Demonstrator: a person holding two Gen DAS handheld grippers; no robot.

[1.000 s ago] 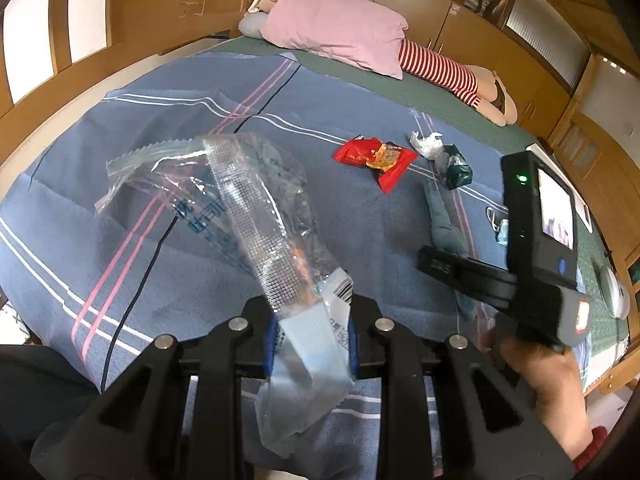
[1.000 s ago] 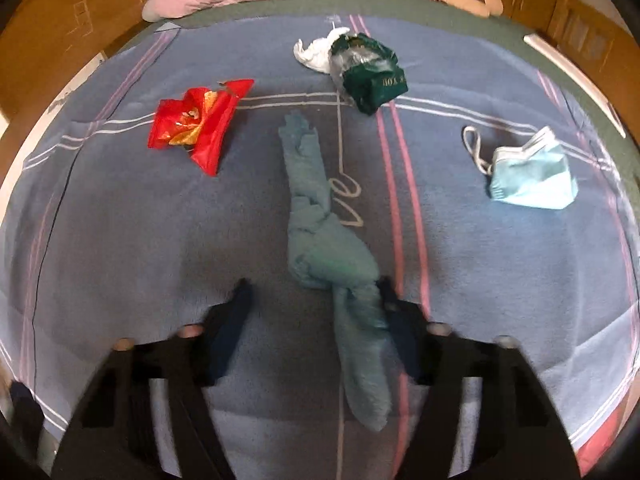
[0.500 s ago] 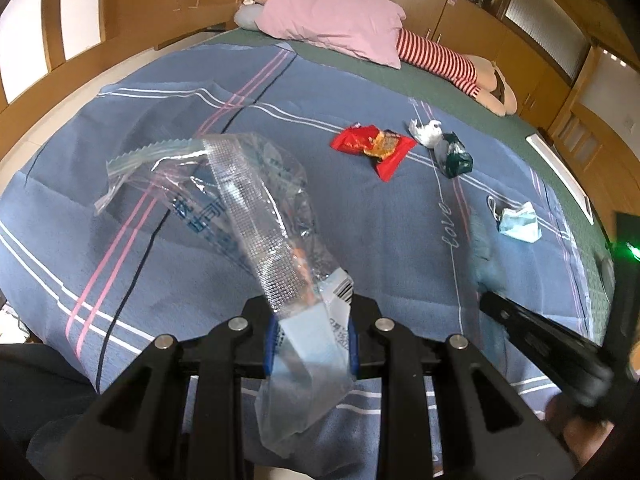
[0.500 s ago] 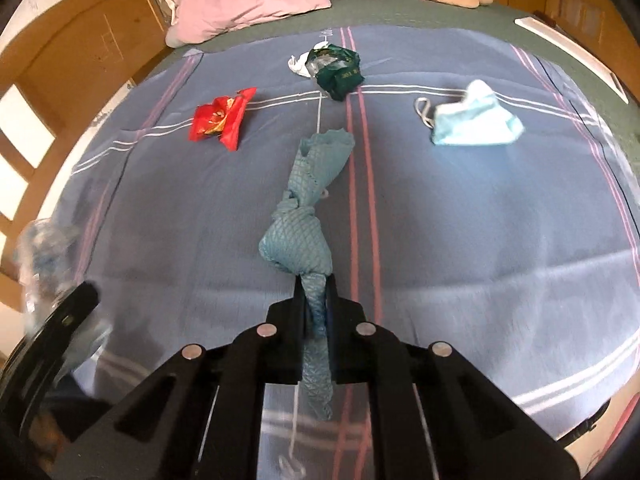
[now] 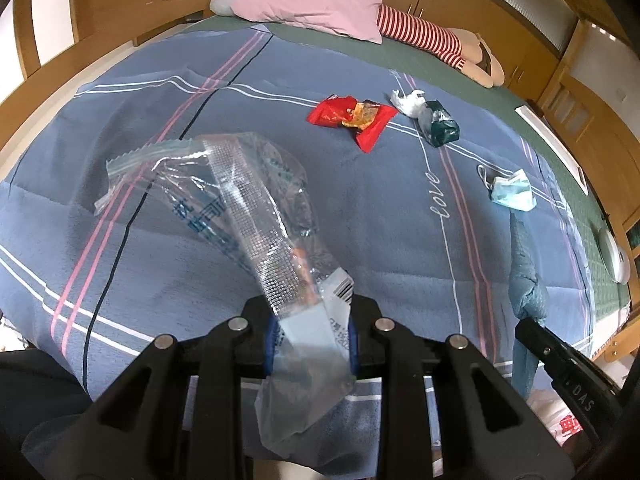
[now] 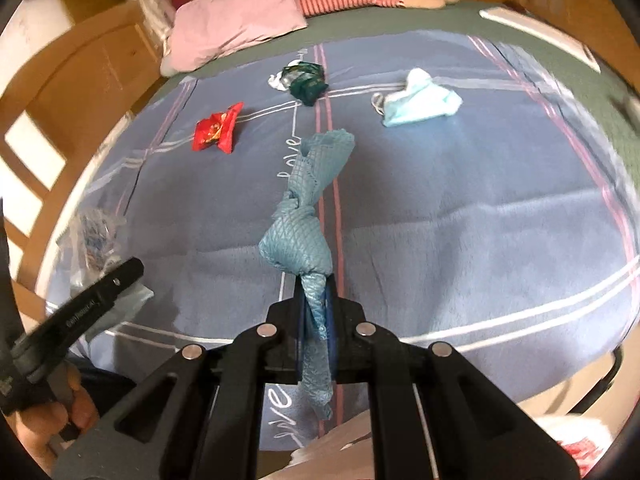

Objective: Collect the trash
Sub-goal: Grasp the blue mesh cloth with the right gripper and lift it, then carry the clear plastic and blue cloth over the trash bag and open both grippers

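Rag (image 6: 298,240) hangs knotted from my right gripper (image 6: 316,312), pinched tight, lifted off the bed (image 6: 480,208). My left gripper (image 5: 310,332) squeezes the clear bag (image 5: 256,216). Next, I think, the rag goes inside.

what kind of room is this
Most likely a bedroom: a bed under a blue striped blanket, a pink pillow at its head, and wooden cupboards along the wall behind.

Soft daylight, fisheye warp, blurred edges
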